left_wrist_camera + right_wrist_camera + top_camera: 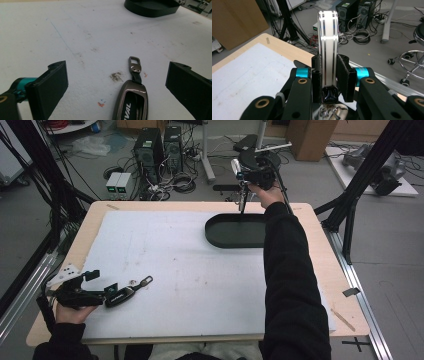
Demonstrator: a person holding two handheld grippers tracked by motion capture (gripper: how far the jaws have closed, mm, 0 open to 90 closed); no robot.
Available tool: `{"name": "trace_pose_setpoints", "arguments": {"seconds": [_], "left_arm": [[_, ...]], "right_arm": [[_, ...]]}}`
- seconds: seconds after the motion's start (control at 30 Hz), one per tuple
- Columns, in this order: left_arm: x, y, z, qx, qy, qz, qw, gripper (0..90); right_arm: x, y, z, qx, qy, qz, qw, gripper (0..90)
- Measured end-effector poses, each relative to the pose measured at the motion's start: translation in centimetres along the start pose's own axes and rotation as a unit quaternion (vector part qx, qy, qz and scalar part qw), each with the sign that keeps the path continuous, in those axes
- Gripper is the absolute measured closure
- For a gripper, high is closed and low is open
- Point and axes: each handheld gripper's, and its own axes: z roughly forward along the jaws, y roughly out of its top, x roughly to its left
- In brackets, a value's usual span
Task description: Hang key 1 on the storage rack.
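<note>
White foam mat (190,285) over a wooden table (325,270), dark oval tray (235,231) at its far side. Right gripper (327,72) held above the tray's far rim, jaws clamped on a white key fob (327,50) with silver stripes, standing upright. Left gripper (117,82) resting well short of the tray, near the mat's front left corner, jaws spread apart around a dark metal key fob (131,102) lying flat between them, untouched.
</note>
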Motion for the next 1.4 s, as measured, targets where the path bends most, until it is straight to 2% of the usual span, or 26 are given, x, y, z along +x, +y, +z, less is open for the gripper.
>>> {"name": "trace_pose_setpoints", "arguments": {"seconds": [0.3,0.47,0.63,0.73,0.9,1.0,1.03,1.1,1.13,1.17,1.23,1.33,1.37,1.4], "left_arm": [[-0.1,-0.1,0.0,0.006,0.0,0.002,1.0,4.7],[-0.1,-0.1,0.0,0.005,0.0,0.002,1.0,4.8],[-0.1,-0.1,0.0,0.004,-0.001,0.003,1.0,4.7],[-0.1,-0.1,-0.1,0.001,-0.001,0.001,1.0,4.7],[-0.1,0.0,-0.1,-0.001,-0.003,0.0,1.0,4.7],[-0.1,0.0,-0.1,-0.002,-0.003,0.002,1.0,4.7],[-0.2,0.0,-0.1,-0.002,-0.003,0.002,1.0,4.7],[-0.2,0.0,-0.2,-0.002,-0.004,0.002,1.0,4.7],[-0.2,0.0,-0.1,-0.003,-0.003,0.001,1.0,4.7],[-0.2,0.0,-0.1,-0.002,-0.004,0.001,1.0,4.7],[-0.2,0.0,-0.1,-0.002,-0.004,0.002,1.0,4.7],[-0.3,0.0,-0.2,-0.003,-0.004,0.001,1.0,4.7],[-0.3,0.0,-0.2,-0.004,-0.004,0.0,1.0,4.7],[-0.3,0.0,-0.2,-0.004,-0.004,0.0,1.0,4.7]], "right_arm": [[-0.1,0.1,1.0,-0.024,-0.012,0.004,0.9996,75.6],[-0.3,0.4,1.3,-0.032,-0.04,0.015,0.9986,75.6],[-0.1,0.6,1.8,-0.035,-0.056,0.021,0.9976,75.3],[0.1,0.5,2.0,-0.03,-0.058,0.025,0.9976,74.2],[0.2,0.4,1.9,-0.012,-0.054,0.039,0.9977,58.1],[0.3,0.2,1.6,-0.013,-0.059,0.044,0.9972,48.2],[0.3,0.1,1.5,-0.013,-0.054,0.047,0.9973,42.6],[0.1,-0.2,1.4,-0.002,-0.025,0.052,0.9983,33.2],[0.0,-0.3,1.5,0.012,-0.021,0.05,0.9985,28.9],[0.1,-0.5,1.5,0.022,-0.026,0.043,0.9985,23.3],[0.4,-0.7,1.5,0.031,-0.028,0.031,0.9986,12.0],[0.8,-0.8,1.3,0.043,-0.024,0.033,0.9982,7.9],[1.0,-0.8,1.3,0.045,-0.021,0.037,0.9981,0.9],[1.1,-0.8,1.2,0.049,-0.015,0.038,0.998,0.8]]}}
